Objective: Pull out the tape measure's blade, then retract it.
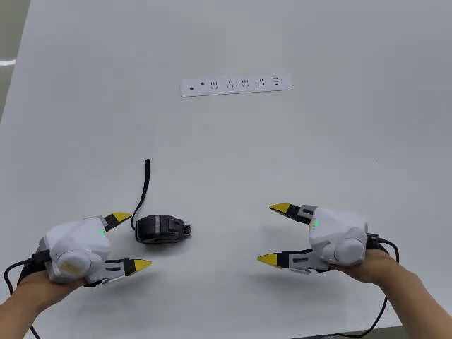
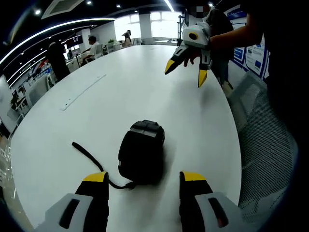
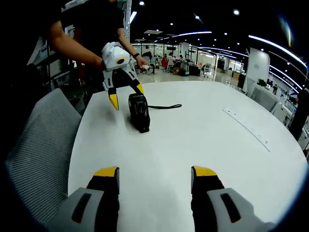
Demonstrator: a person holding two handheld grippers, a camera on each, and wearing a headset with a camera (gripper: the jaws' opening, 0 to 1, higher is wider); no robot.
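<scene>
The white table (image 1: pixel 318 141) runs wide and bare around the tape measure (image 1: pixel 161 229), with most of the open room beyond it and to its right. The table's edge lies a short way nearer the person. A power strip (image 1: pixel 235 85) lies well beyond the tape measure. The tape measure is a compact black case with its blade in, and a black strap (image 1: pixel 145 187) trails from it. The left gripper (image 1: pixel 134 240) is just beside the case, its jaws apart and touching nothing. The right gripper (image 1: pixel 273 234) is well to the case's right, also spread and empty.
</scene>
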